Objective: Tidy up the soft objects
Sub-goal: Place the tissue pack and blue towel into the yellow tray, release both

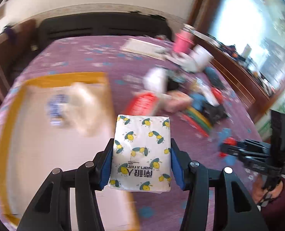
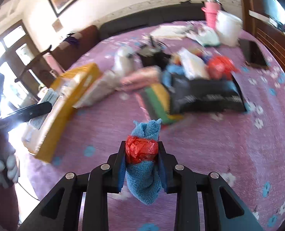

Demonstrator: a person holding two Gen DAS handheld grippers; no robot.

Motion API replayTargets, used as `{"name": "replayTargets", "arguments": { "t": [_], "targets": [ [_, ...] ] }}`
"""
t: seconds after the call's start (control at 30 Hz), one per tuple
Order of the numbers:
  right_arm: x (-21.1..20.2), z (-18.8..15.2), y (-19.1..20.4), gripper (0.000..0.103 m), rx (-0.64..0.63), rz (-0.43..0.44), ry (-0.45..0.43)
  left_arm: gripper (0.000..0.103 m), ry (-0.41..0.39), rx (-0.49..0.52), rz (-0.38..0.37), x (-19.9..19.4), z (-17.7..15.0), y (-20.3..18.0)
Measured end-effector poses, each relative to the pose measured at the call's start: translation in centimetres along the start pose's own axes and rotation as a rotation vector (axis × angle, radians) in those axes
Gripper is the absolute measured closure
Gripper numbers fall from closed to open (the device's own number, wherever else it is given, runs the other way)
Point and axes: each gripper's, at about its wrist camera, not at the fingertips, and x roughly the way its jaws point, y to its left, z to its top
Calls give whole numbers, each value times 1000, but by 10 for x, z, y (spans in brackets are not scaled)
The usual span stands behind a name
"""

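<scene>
Just left of the left gripper point(image 1: 141, 154) lay the open cardboard box point(image 1: 13, 119), nearer that hand than the other. Its blue pads squeezed a tissue pack point(image 1: 141, 150), white with yellow lemons, its long side pointing forward. Over the purple bed point(image 2: 209, 144), the right gripper point(image 2: 142, 152) pinched a rolled blue cloth point(image 2: 142, 181) wrapped in red plastic.

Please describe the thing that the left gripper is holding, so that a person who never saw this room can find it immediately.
Over the purple bedspread, beside the open cardboard box, the left gripper is shut on a tissue pack. It is a soft white rectangular packet. Only it has the yellow lemon pattern with dark green leaves.
</scene>
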Motion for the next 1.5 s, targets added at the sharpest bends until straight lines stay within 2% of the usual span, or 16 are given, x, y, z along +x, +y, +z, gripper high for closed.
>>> {"name": "replayTargets", "arguments": {
  "t": [0.13,0.33,0.53,0.7,0.8,0.9,1.07,1.27,1.33,1.4,1.5],
  "targets": [
    [-1,23,31,72,-39,70,-18,51,-21,-105,85,-13,14,59],
    [12,63,83,72,-102,165,-27,51,-11,-249,116,-1,32,132],
    [48,105,136,71,-143,237,2,51,-3,-314,158,26,52,173],
    [102,126,170,71,-144,265,86,51,22,-379,172,55,65,202],
    [129,131,179,71,-132,272,130,45,21,-415,187,65,67,217],
    [153,130,190,71,-132,289,176,33,-1,-439,113,61,69,221],
    [179,124,212,70,-189,365,255,32,-46,-452,70,35,60,217],
    [209,121,244,70,-258,355,304,25,-162,-460,51,-17,41,210],
    [215,122,251,62,-270,334,295,24,-181,-462,58,-29,36,209],
    [214,125,253,48,-274,315,267,23,-194,-458,75,-38,32,207],
    [196,129,243,45,-244,335,226,21,-208,-445,86,-49,26,201]
  ]
}}
